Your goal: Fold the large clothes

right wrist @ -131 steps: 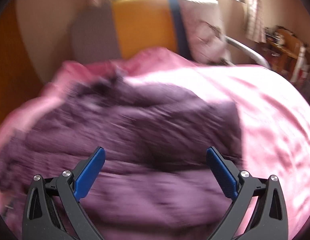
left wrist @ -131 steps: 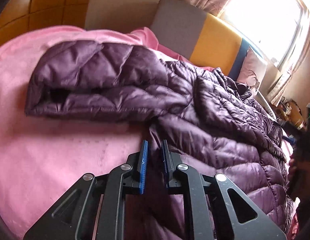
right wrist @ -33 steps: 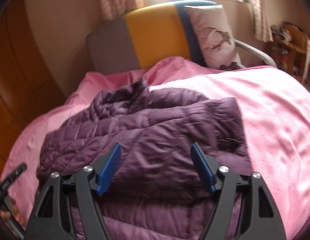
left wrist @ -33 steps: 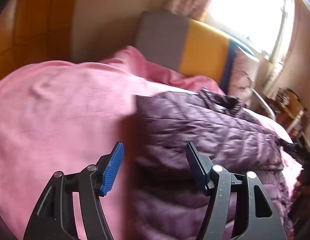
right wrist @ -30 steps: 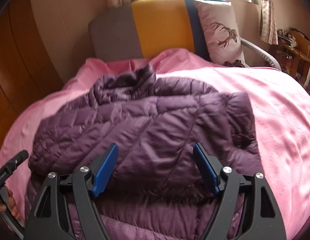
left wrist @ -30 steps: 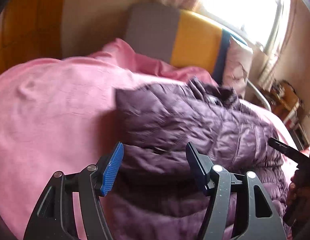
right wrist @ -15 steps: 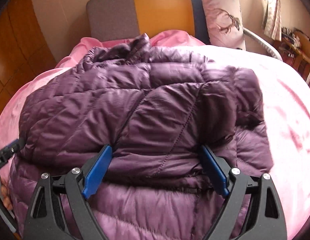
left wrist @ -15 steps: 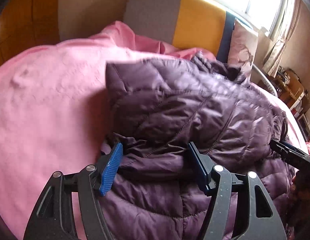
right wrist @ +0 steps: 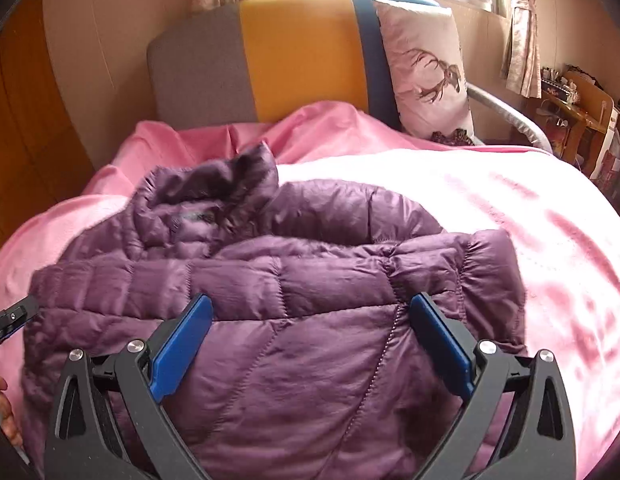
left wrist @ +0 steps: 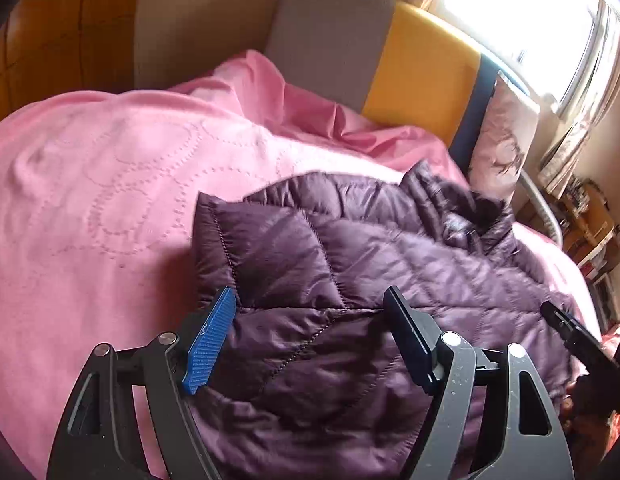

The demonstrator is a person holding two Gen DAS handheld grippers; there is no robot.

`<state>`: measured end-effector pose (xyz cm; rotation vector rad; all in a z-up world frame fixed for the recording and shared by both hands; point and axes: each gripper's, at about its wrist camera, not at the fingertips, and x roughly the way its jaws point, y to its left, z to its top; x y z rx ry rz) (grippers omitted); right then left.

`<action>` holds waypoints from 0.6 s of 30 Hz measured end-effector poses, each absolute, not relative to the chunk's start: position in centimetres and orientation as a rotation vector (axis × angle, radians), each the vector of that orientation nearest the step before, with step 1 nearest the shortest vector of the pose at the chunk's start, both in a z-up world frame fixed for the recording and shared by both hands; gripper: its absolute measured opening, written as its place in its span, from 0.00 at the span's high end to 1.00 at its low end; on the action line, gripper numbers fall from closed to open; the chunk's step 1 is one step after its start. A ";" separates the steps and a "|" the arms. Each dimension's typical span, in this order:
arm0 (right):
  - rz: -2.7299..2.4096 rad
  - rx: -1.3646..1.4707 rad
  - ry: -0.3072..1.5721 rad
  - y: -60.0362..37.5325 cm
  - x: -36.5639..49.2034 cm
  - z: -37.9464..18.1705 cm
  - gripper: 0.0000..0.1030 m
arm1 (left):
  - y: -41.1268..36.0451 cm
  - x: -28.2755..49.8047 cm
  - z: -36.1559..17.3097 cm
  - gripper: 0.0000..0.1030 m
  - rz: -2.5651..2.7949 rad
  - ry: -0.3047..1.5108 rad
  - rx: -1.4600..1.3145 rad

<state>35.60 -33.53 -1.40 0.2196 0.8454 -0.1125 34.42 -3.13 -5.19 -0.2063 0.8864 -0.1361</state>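
Observation:
A purple quilted down jacket (left wrist: 350, 264) lies folded over on itself on a pink bedspread (left wrist: 90, 200), collar toward the headboard. My left gripper (left wrist: 310, 332) hovers over its near left part. Its jaws are opening, with jacket fabric beneath them and the pads not pressing on it. In the right wrist view the jacket (right wrist: 310, 272) shows a folded layer whose edge runs just beyond my right gripper (right wrist: 312, 340). That gripper's jaws are also opening wide, and its blue pads (right wrist: 182, 344) stand clear of the cloth. Each view catches the other gripper's tip at its side edge.
A grey, yellow and blue headboard (right wrist: 294, 52) stands behind the bed, with a deer-print pillow (right wrist: 426, 68) leaning on it. Wooden furniture with clutter (right wrist: 578, 108) is at the far right, and wood panelling runs along the left wall. Pink bedspread (right wrist: 530, 208) surrounds the jacket.
Both grippers carried the jacket's edge over toward the collar, laid it down as a fold, then widened their jaws and drew back slightly. The fold edge now lies just beyond the pads.

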 end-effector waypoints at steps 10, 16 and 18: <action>-0.097 0.168 0.884 -33.1 36.7 -5.2 0.03 | -3.6 34.4 -8.7 0.25 -0.121 0.868 -0.159; -0.103 0.159 0.884 -32.9 36.8 -5.2 0.02 | -4.2 33.4 -7.2 0.25 -0.079 0.861 -0.101; -0.097 0.171 0.877 -33.1 36.6 -5.0 0.02 | -4.3 31.8 -6.1 0.21 -0.076 0.837 -0.091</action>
